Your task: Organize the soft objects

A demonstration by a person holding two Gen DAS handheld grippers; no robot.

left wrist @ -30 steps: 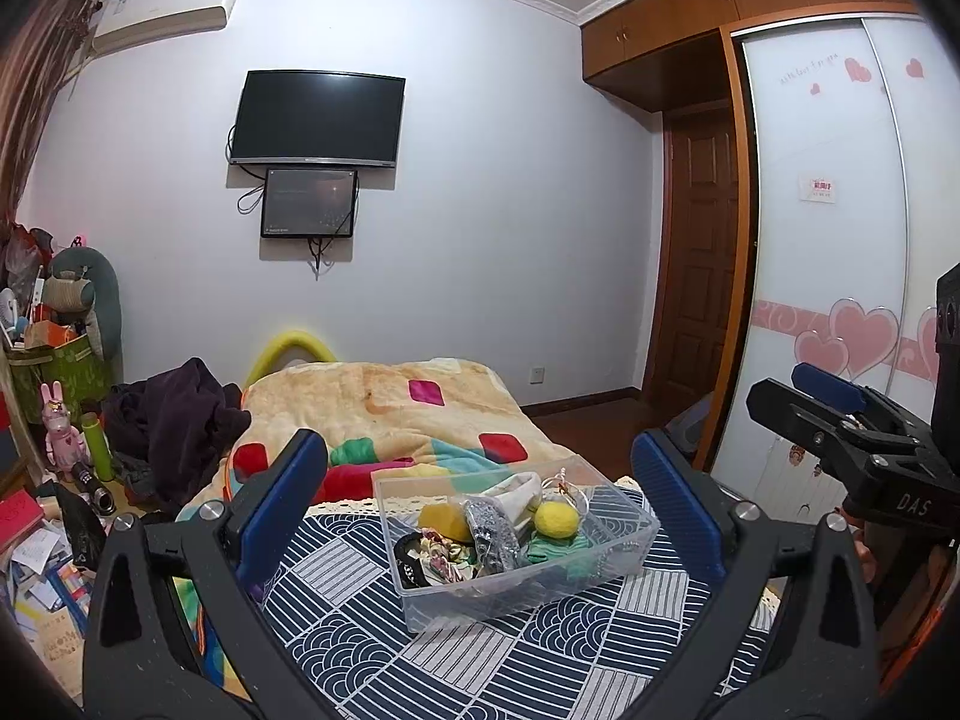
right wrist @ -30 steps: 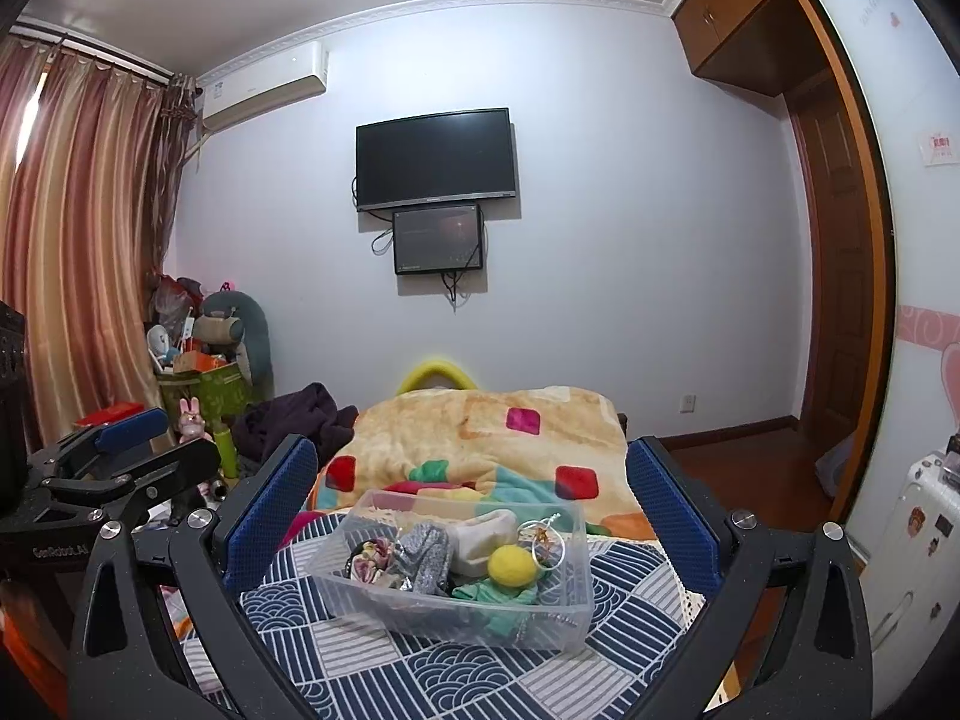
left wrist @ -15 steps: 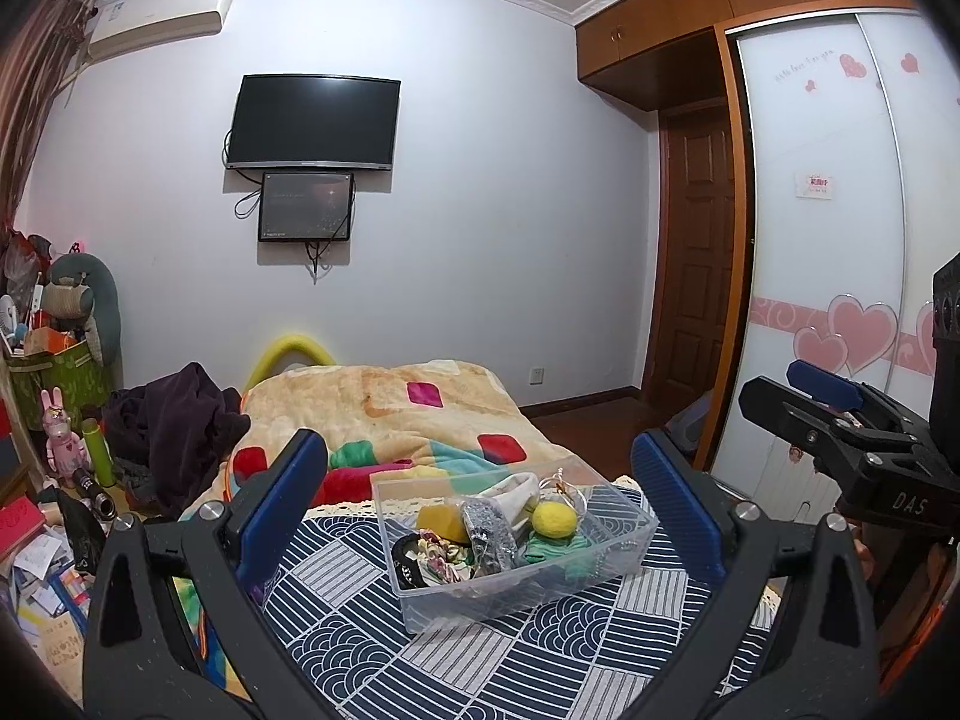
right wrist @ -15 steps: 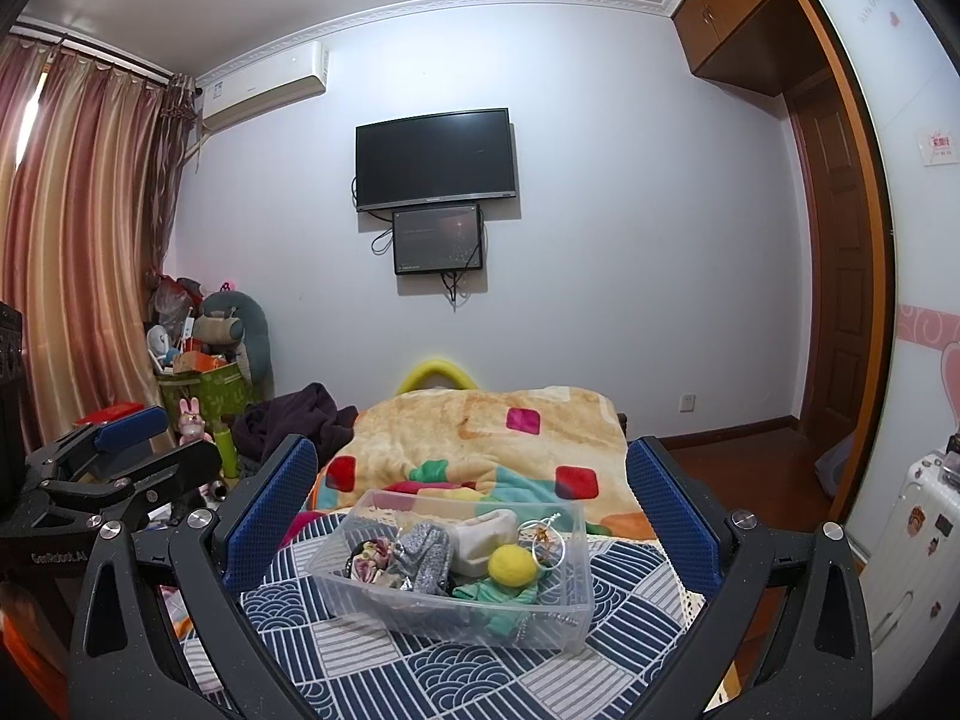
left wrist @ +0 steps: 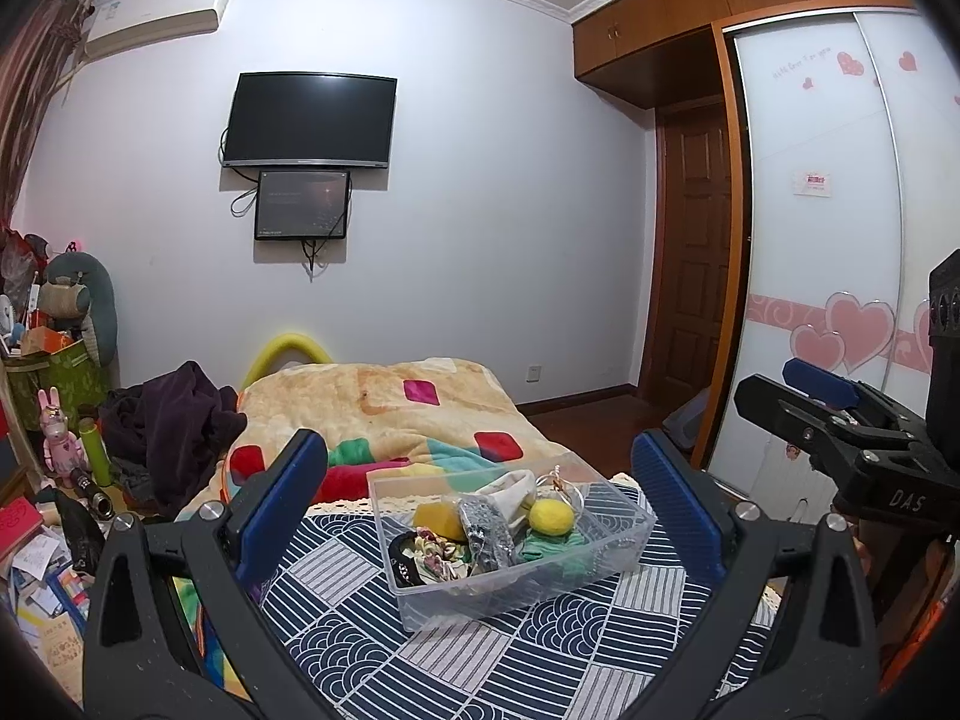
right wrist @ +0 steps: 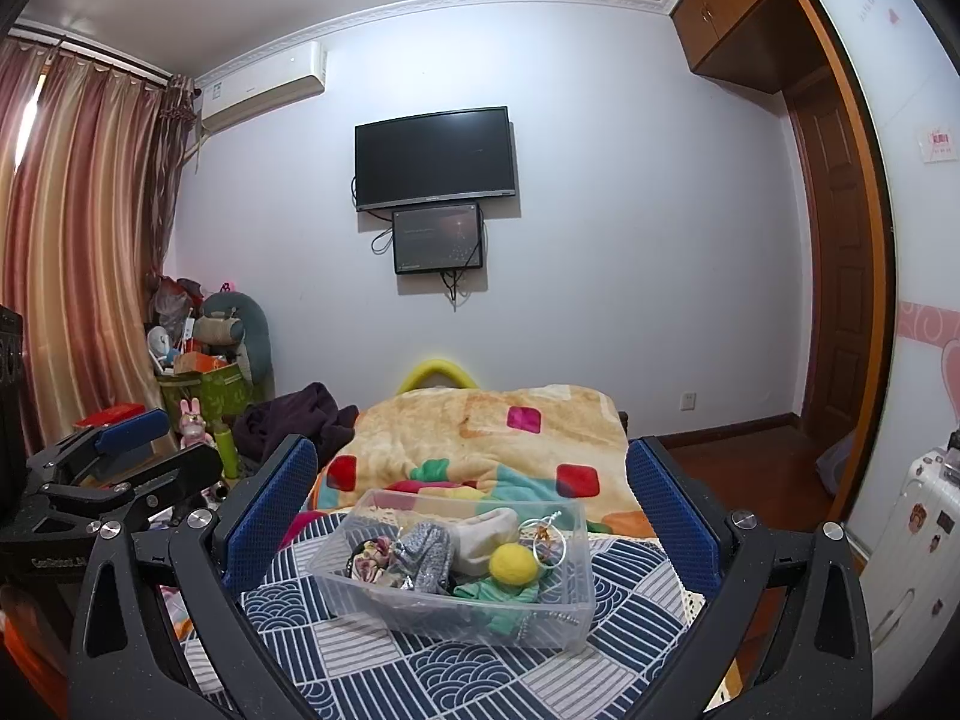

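A clear plastic bin [left wrist: 624,546] [right wrist: 576,612] sits on a blue-and-white patterned cloth [left wrist: 510,660] [right wrist: 456,666]. It holds a yellow ball [left wrist: 551,517] [right wrist: 513,563], a grey sparkly item [left wrist: 483,531] [right wrist: 423,552], a white cloth [left wrist: 510,489] [right wrist: 483,534], a green cloth [left wrist: 555,552] [right wrist: 498,597] and a floral scrunchie [left wrist: 429,558] [right wrist: 372,558]. My left gripper [left wrist: 480,498] is open and empty, held back above the bin. My right gripper [right wrist: 471,492] is open and empty, likewise. Each gripper shows at the edge of the other's view.
A bed with a colourful blanket [left wrist: 390,408] [right wrist: 498,432] lies behind the cloth. Dark clothes [left wrist: 174,420] and cluttered toys and boxes [left wrist: 54,420] stand on the left. A wardrobe with sliding doors [left wrist: 828,240] and a white suitcase [right wrist: 918,540] are on the right.
Both views have barely shifted. The grippers stay open and nothing in the bin has moved.
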